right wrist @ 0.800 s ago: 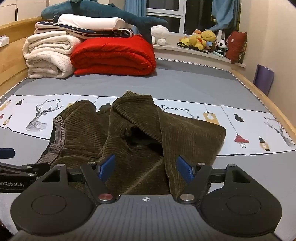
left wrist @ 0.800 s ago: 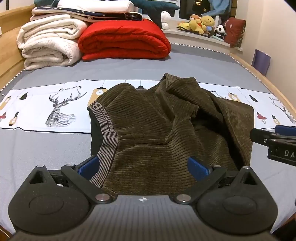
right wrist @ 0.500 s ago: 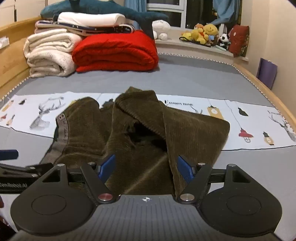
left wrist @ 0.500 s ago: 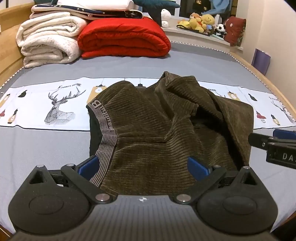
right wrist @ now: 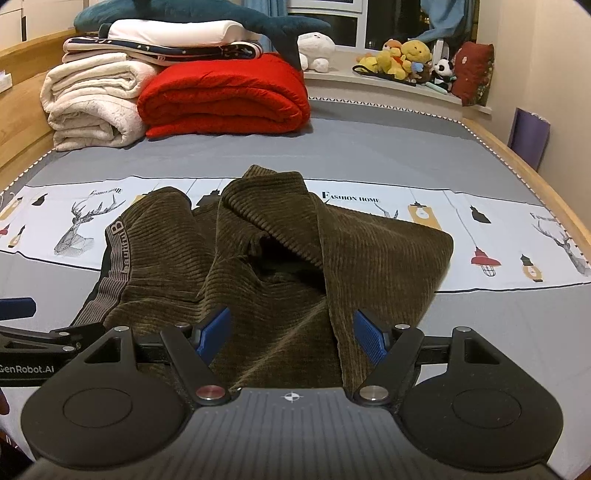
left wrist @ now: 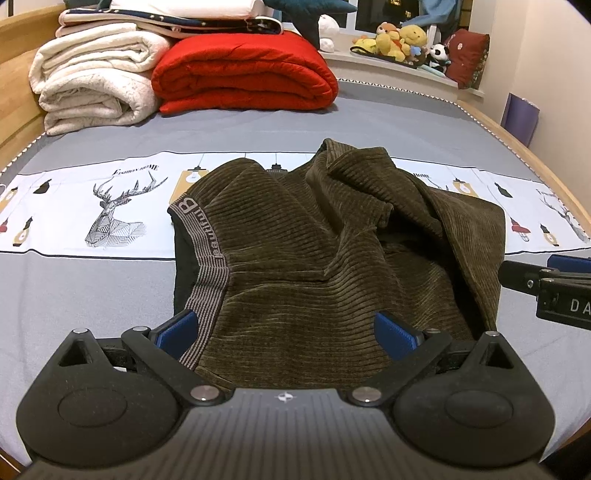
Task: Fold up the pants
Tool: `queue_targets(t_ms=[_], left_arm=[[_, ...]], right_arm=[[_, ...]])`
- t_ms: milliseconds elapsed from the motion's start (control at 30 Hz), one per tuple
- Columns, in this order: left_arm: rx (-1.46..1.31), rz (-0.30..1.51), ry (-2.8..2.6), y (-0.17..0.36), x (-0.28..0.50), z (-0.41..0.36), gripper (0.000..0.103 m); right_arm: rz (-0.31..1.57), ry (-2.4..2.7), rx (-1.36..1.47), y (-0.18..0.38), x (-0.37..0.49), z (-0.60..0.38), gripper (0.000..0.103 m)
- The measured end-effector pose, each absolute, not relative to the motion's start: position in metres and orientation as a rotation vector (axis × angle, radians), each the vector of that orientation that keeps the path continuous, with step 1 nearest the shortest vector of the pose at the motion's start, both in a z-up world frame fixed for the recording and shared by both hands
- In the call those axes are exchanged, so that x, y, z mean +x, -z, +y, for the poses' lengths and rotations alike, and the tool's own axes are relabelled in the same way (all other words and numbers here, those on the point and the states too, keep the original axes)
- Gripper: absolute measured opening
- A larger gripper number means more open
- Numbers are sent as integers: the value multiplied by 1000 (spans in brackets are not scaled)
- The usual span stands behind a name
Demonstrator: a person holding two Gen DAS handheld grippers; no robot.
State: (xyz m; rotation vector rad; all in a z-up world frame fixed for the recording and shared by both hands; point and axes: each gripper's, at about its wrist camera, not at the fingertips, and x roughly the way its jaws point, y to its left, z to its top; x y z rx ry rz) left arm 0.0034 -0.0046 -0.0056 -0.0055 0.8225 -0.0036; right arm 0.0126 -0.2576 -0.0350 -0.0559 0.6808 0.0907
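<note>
Rumpled ribbed olive corduroy pants (left wrist: pixel 332 266) on the bed, left tool (left wrist: pixel 286 328) and right tool (right wrist: pixel 291 334) both released, blue-padded.

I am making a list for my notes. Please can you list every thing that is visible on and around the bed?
pants: one, olive-brown corduroy, crumpled mid-bed
bed sheet: one, grey with white printed band
red quilt: one, folded, far end
cream blankets: folded stack, far left
plush shark: one, teal, on the stack
soft toys: several, mostly yellow, window ledge
left gripper: blue fingers open, over the pants' near edge
right gripper: blue fingers open, over the pants' near edge
</note>
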Motion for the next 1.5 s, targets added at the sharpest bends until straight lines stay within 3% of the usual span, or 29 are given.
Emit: queue_targets(t_ms=[767, 1500], left_arm=[[-43, 788, 27, 1, 2, -5, 102], [36, 788, 13, 1, 2, -9, 101]], right_arm=[[573, -91, -61, 24, 4, -253, 74], [598, -98, -99, 25, 5, -246, 73]])
